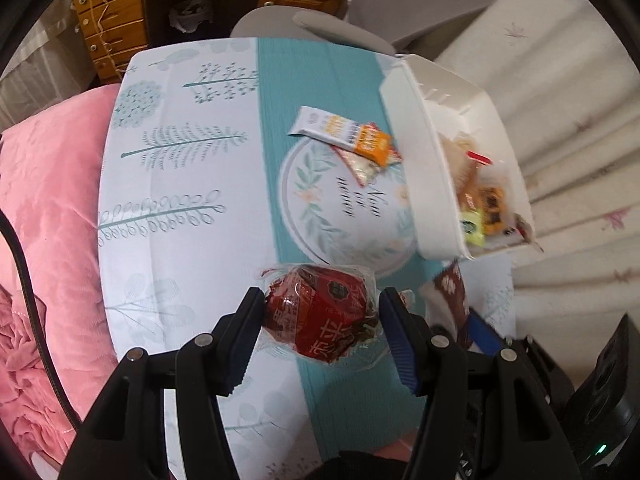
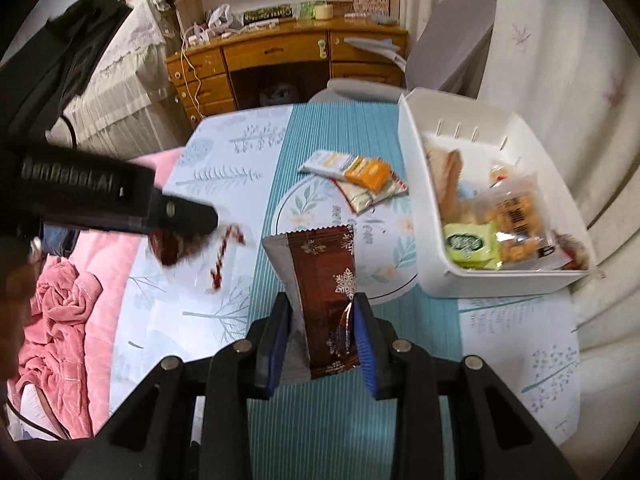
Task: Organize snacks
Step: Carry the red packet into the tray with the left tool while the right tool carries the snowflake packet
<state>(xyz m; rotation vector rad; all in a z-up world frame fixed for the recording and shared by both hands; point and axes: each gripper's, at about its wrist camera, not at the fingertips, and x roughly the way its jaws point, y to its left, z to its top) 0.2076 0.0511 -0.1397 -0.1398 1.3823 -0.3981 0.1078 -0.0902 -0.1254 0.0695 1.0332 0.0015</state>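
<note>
Left gripper: red wrapped snack is clamped between its jaws, lifted for transfer. Right gripper: brown snowflake packet is pinched upright between narrow-set jaws, likewise carried. Loose packets are left ahead of both grippers. White bin, part-filled with snacks, is placed ahead and right of them as the likely destination.
</note>
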